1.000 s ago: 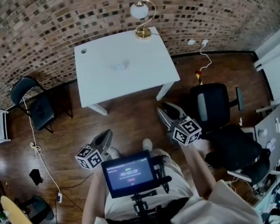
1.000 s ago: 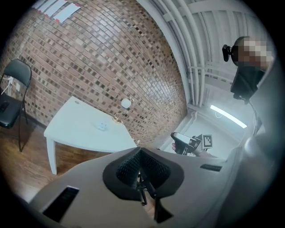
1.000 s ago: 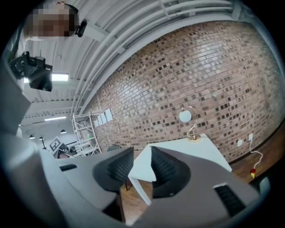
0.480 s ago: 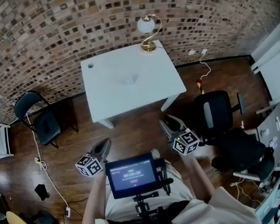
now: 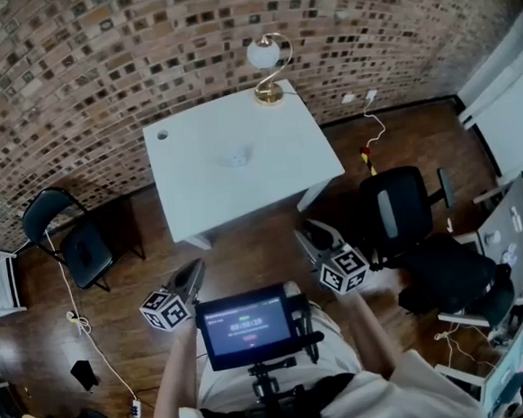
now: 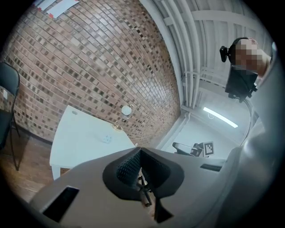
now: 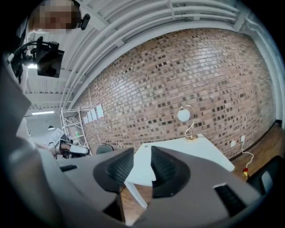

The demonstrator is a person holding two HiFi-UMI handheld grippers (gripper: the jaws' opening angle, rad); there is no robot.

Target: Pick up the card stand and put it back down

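While one small pale card stand (image 5: 236, 157) sits near the middle of the single white squarish table (image 5: 198, 200), too tiny to show its shape, two grippers hang well short of it; the left gripper (image 5: 195, 270) has its ribbed black jaws closed on nothing; the right gripper (image 5: 305, 231) holds its jaws partly apart, empty. One brass-stemmed globe lamp (image 5: 266, 63) stands at the table's far edge.

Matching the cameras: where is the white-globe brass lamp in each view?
Head view: white-globe brass lamp, top centre.
Left gripper view: just left of centre, above the jaws.
Right gripper view: right of centre, above the jaws.
Shared landmark: the white square table under it.
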